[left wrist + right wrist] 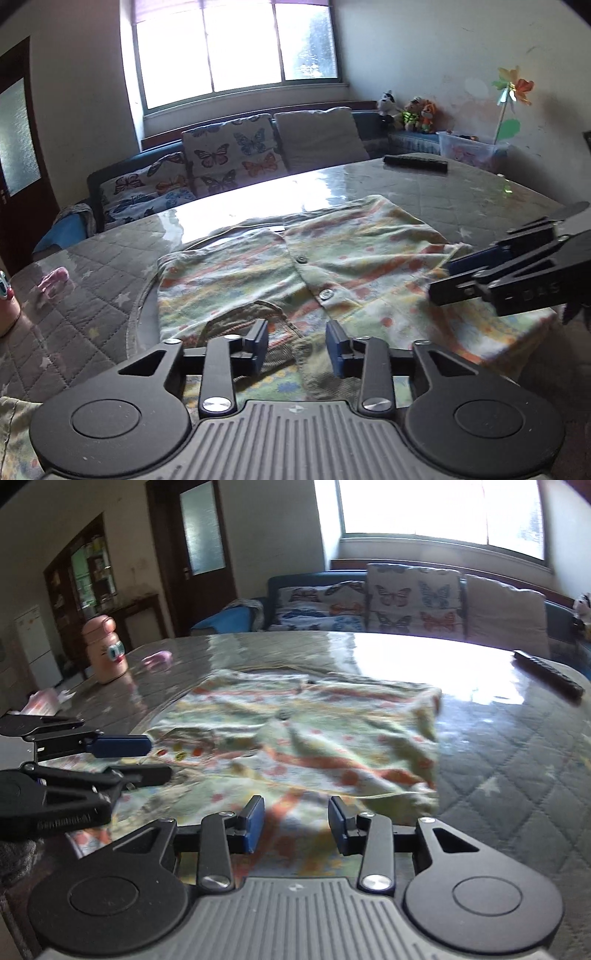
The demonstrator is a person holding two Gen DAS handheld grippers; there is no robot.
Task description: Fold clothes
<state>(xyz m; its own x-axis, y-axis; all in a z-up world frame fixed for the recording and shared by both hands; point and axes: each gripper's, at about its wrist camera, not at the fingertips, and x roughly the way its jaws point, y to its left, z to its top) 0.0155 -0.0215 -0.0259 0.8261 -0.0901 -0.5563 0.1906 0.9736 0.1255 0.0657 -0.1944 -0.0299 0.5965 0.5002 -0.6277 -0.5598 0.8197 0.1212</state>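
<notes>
Pastel-striped, buttoned knit cardigan (pixel 295 273) lies spread, front up, on the quilted, glossy-covered worktop (pixel 480 192). Left gripper (pixel 297 345) hovers at its ribbed collar, right gripper (pixel 296 821) over its side, both jaws apart, clamping nothing. Soft, light and limp, it likely folds best pinched at the shoulder seams.
</notes>
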